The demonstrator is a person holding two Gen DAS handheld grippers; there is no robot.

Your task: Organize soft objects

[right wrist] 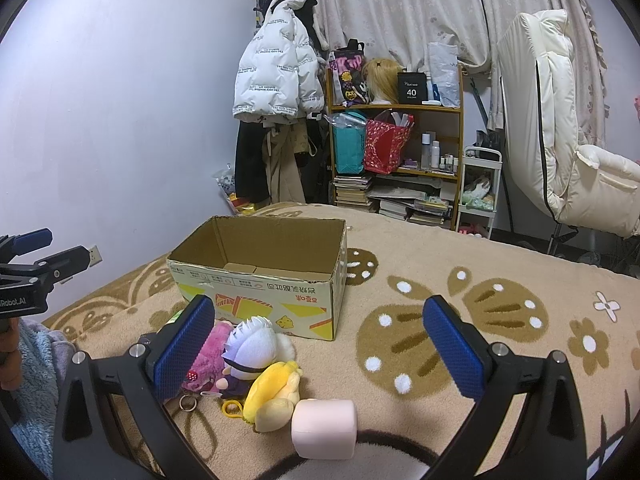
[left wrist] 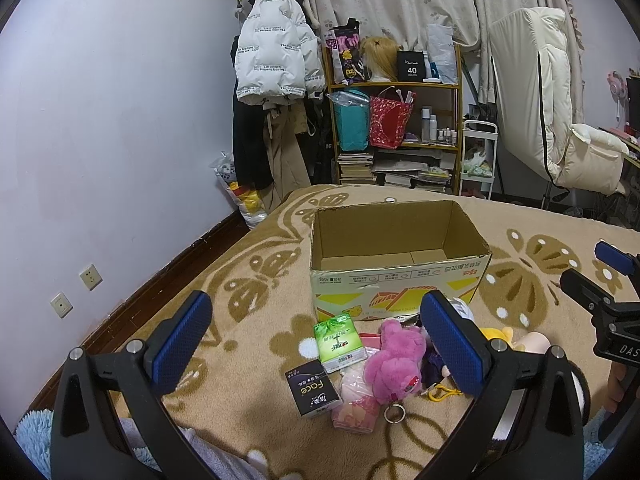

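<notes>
On the bed, the left hand-held gripper (left wrist: 316,340) hangs spread and empty over the tissue packs (left wrist: 339,345) and pink plush (left wrist: 396,360), the right hand-held gripper (right wrist: 320,344) equally spread above the yellow plush (right wrist: 272,394), cardboard box (right wrist: 260,280) just behind.

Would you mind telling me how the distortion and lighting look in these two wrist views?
Left wrist view: strong fisheye bending, dark corner vignette, the cardboard box sharp under dim indoor light. Right wrist view: same curved edges, the pink cube evenly lit and without glare, soft shadow beneath the plush toys.
</notes>
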